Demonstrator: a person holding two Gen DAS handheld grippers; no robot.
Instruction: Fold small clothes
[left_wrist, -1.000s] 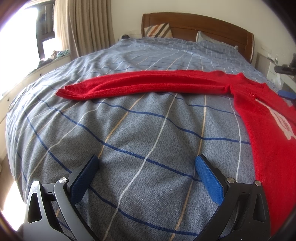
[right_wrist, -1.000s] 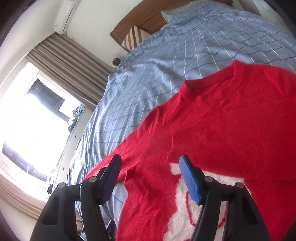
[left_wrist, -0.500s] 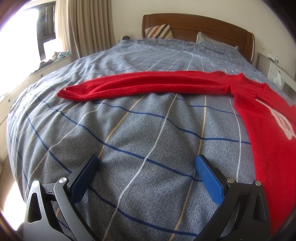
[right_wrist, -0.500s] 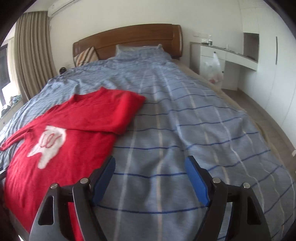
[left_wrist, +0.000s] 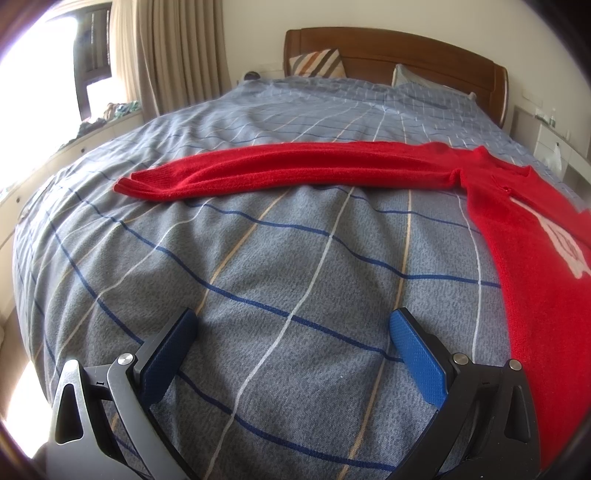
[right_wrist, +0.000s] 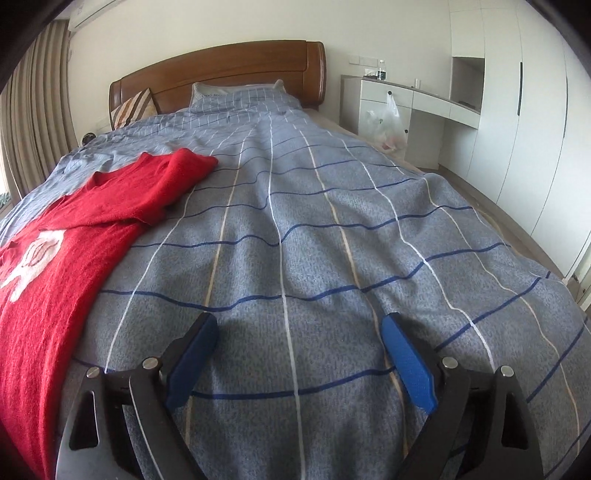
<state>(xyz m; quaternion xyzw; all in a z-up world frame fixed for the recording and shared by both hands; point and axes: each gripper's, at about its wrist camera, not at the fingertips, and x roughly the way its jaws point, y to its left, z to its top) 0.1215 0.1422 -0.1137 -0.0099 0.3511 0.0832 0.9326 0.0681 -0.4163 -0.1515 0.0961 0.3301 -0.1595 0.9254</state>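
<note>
A red sweater with a white motif lies flat on the bed. In the left wrist view its body (left_wrist: 546, 266) is at the right and one sleeve (left_wrist: 280, 171) stretches out to the left. In the right wrist view the sweater (right_wrist: 62, 258) lies at the left, with its other sleeve (right_wrist: 166, 184) folded over the body. My left gripper (left_wrist: 291, 328) is open and empty above bare bedspread, left of the sweater. My right gripper (right_wrist: 299, 332) is open and empty above bare bedspread, right of the sweater.
The bed has a grey-blue checked bedspread (right_wrist: 332, 240), a wooden headboard (right_wrist: 221, 77), pillows and a striped cushion (left_wrist: 317, 62). Curtains (left_wrist: 173, 55) and a window ledge are at the left. A white desk (right_wrist: 406, 103) with a plastic bag and wardrobes stand at the right.
My right gripper has swung away from above the sweater to the right, and now hovers over bare bedspread. My left gripper has hardly moved.
</note>
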